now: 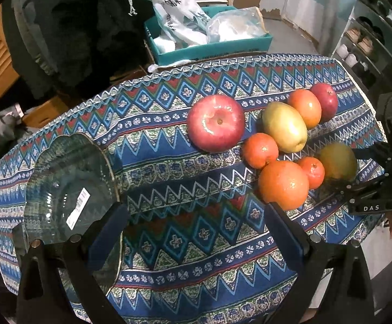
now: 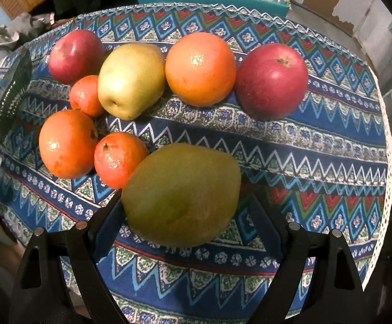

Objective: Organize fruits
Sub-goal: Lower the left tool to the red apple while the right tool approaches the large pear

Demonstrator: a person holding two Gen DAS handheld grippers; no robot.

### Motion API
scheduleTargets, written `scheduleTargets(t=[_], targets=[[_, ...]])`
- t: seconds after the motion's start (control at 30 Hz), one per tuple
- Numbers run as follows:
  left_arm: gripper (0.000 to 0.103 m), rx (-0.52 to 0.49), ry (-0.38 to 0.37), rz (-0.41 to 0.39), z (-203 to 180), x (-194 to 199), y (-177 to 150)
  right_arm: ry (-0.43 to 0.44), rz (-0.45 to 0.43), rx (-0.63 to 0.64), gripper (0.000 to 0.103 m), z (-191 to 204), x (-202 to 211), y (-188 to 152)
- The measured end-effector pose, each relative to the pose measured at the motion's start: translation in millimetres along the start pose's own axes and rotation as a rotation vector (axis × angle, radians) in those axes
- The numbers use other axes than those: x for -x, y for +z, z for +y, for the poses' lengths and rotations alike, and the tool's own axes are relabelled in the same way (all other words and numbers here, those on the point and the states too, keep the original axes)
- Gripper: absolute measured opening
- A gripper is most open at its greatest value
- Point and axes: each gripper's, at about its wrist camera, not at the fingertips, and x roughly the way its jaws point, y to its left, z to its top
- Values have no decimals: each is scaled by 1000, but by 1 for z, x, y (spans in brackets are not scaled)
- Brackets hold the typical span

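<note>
The left tongs (image 1: 196, 232) hang above the patterned cloth (image 1: 169, 167) with jaws spread wide and nothing between them. Their left finger (image 1: 106, 232) overlaps the rim of a clear glass bowl (image 1: 69, 189), which sits at the cloth's left end, empty but for a white label on the glass. Ahead of these tongs and slightly right lies a large red apple (image 1: 216, 122). Further right the fruit is clustered: a small tangerine (image 1: 260, 149), a yellow-green pear (image 1: 285, 127), a large orange (image 1: 283, 185) just beyond the right finger tip, a second small tangerine (image 1: 312, 172), another orange (image 1: 305, 108) and a dark red apple (image 1: 324, 102) at the far side.

The right tongs (image 2: 189, 216) are spread around a green-brown mango (image 2: 181, 194), which lies on the cloth between the two fingers. Whether the pads touch the mango cannot be told; the jaws appear released, not clenched. In the left wrist view the same mango sits at the tips of the right tongs at the cloth's right end. Ahead-left of the right tongs, a tangerine touches the mango. Beyond the table stands a teal box (image 1: 209, 46) holding bags.
</note>
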Motion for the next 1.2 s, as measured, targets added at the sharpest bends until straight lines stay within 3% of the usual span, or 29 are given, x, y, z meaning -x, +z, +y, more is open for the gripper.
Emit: scheduleTargets(t=[0.3, 0.57, 1.2], targets=[[102, 4, -9, 13, -3, -10, 9, 15, -10, 37, 81, 1, -8, 4], [102, 43, -26, 4, 0, -12, 26, 6, -33, -10, 81, -9, 8, -2], [102, 181, -56, 6, 6, -51, 69, -38, -258, -164, 81, -38, 62, 31]])
